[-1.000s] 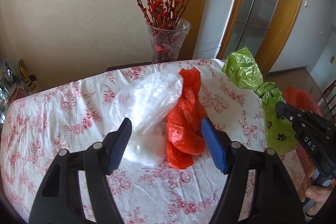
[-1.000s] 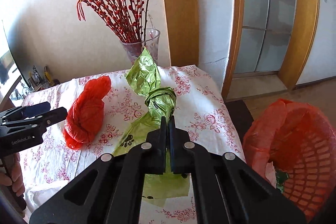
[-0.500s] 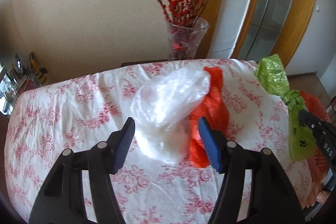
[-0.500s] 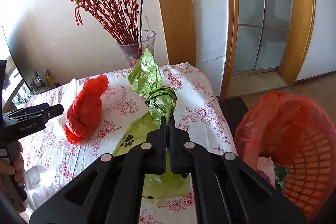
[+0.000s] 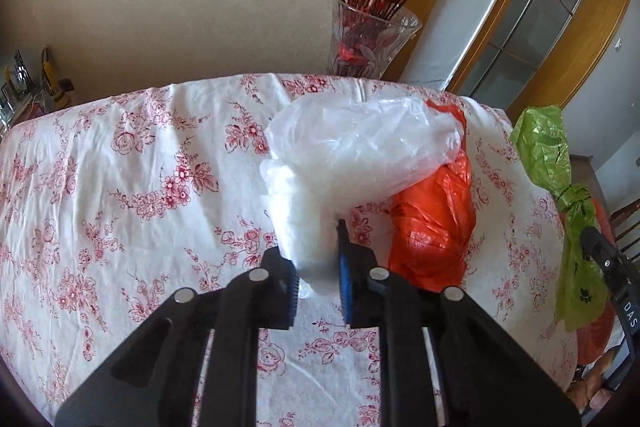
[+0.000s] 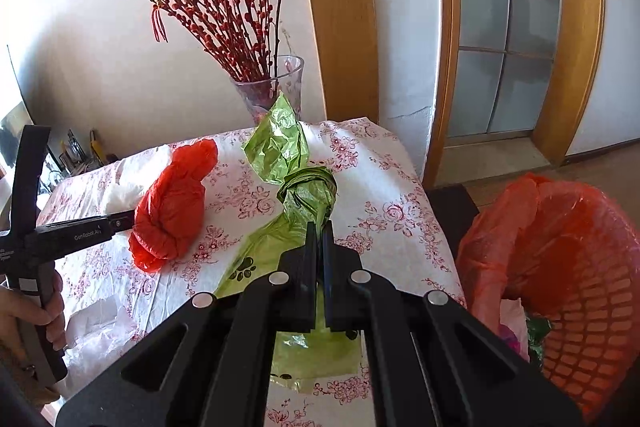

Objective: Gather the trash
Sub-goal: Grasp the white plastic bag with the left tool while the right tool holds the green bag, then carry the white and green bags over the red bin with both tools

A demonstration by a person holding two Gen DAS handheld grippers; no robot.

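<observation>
The table point(image 5: 100, 155), under its white cloth printed with red flowers, carries three loose bags, and a red basket point(image 6: 580, 307) lined with an orange bag stands off its right edge, lower than the tabletop. At the far edge a glass vase point(image 5: 366, 39) holds red-berried branches.

The white bag point(image 5: 360, 155) is the biggest piece — it lies about mid-table, its bulk puffed up and leaning to the right over the orange bag point(image 5: 436, 223), with a narrower tail running back toward the left gripper point(image 5: 316, 283). That tail sits straight between the blue pads. The jaws have just been closing and now stand narrow, with the plastic bunched in the gap and pressed from both sides, so I judge the grip made. The bag's long axis runs from the jaws away and to the right; a lift should draw it off the orange bag rather than drag that along, though the two touch.

The green bag point(image 6: 296, 195) with paw prints lies near the table's right side, long axis toward the right gripper point(image 6: 318, 259), its twisted neck just ahead of the fingertips. Those jaws are all but fully closed, pinching the thin green film below the knot.

The basket is on the right gripper's side — the nearer hand for the drop; the left hand's white bag has the whole table to cross.
</observation>
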